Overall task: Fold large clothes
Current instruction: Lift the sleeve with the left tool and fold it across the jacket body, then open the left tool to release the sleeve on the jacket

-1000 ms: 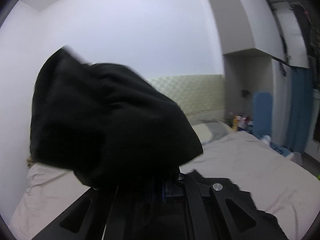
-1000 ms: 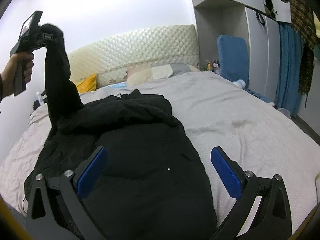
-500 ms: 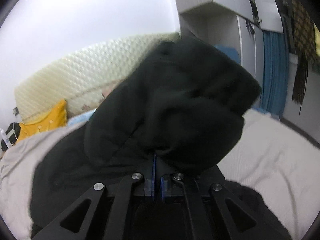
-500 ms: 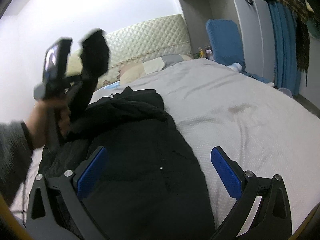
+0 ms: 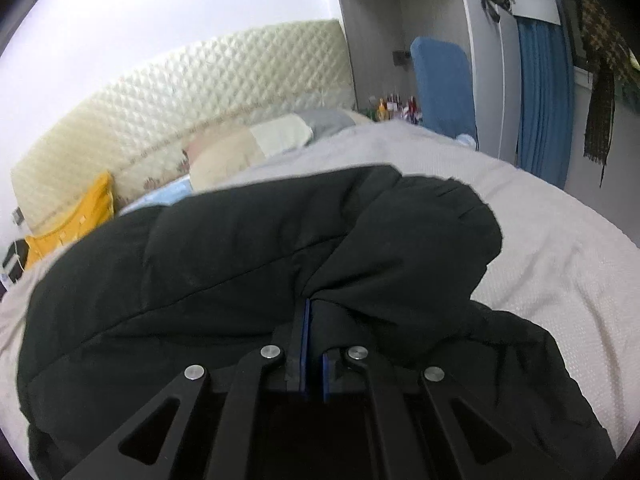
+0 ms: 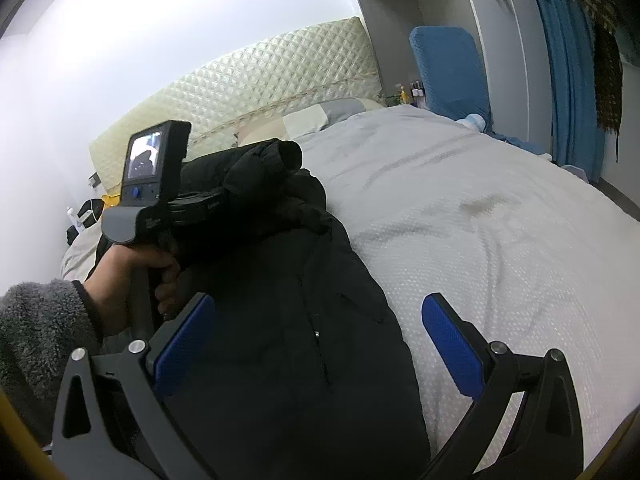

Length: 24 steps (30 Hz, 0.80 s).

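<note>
A large black padded jacket [image 6: 304,340] lies lengthwise on the bed [image 6: 480,240]. In the left wrist view my left gripper [image 5: 314,308] is shut on a black sleeve [image 5: 400,248] of that jacket, bunched over the fingertips and laid across the jacket body [image 5: 160,280]. The right wrist view shows a hand [image 6: 132,276] holding the left gripper body [image 6: 160,184], with the sleeve [image 6: 256,172] folded over the jacket's upper part. My right gripper [image 6: 316,332] stands open low over the jacket's lower half, with nothing pressed between its blue pads [image 6: 448,344].
Pale bedspread [image 5: 540,248] lies to the right of the jacket. Pillows [image 5: 256,144] and a yellow cushion [image 5: 72,220] sit by the quilted headboard [image 5: 200,88]. A blue chair [image 6: 448,68], wardrobe [image 6: 500,40] and blue curtain [image 6: 568,80] stand beyond the bed's right side.
The left gripper came down from high above the bed with the sleeve and carried it rightward onto the jacket body. The right gripper stayed open, shifting only slightly.
</note>
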Motion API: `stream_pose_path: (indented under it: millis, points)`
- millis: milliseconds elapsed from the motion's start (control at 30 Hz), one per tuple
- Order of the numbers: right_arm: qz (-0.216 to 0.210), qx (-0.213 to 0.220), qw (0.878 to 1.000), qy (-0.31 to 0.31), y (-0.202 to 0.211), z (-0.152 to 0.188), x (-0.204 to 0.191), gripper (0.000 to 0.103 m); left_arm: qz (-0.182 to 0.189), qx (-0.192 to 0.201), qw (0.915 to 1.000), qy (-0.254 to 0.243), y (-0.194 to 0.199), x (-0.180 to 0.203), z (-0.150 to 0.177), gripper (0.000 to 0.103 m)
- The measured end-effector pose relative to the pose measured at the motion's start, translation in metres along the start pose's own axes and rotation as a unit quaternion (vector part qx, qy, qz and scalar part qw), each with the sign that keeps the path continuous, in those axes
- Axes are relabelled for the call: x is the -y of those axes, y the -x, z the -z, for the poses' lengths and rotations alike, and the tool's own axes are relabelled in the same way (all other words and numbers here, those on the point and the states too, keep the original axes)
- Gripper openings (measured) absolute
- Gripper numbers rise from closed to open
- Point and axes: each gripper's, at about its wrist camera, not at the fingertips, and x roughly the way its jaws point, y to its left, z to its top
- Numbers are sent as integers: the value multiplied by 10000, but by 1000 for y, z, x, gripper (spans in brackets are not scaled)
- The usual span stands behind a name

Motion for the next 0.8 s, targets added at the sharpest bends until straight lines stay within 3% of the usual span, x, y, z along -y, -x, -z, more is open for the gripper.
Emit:
stream_pose_path:
  millis: [100,167,300,333,433,600,800]
  points:
    - [-40,60,10000,59,1,-1,-2,103,-13,70,9998,196,7,-5,-3,7]
    - [-55,150,9998,149,5,1,-5,103,-9,-39,9990,452,13,-12,-3,16]
    - [-77,276,9994,204,7,0,-5,103,-46,-120,9967,797,27,-20,-6,60]
    - [-84,309,9992,220,8,0,-6,103,-61,-101,9966,812,34,-21,-7,63]
    - [-104,394,9988,273,10,-2,-6,103,-21,109,9971,747,60,-24,-14,69]
    - [-160,490,9980,369,13,-1,-11,103,71,275,9962,820,110,-37,-22,69]
    - [-253,636,9961,549,22,1,-19,103,191,674,9921,1037,201,-65,-20,69]
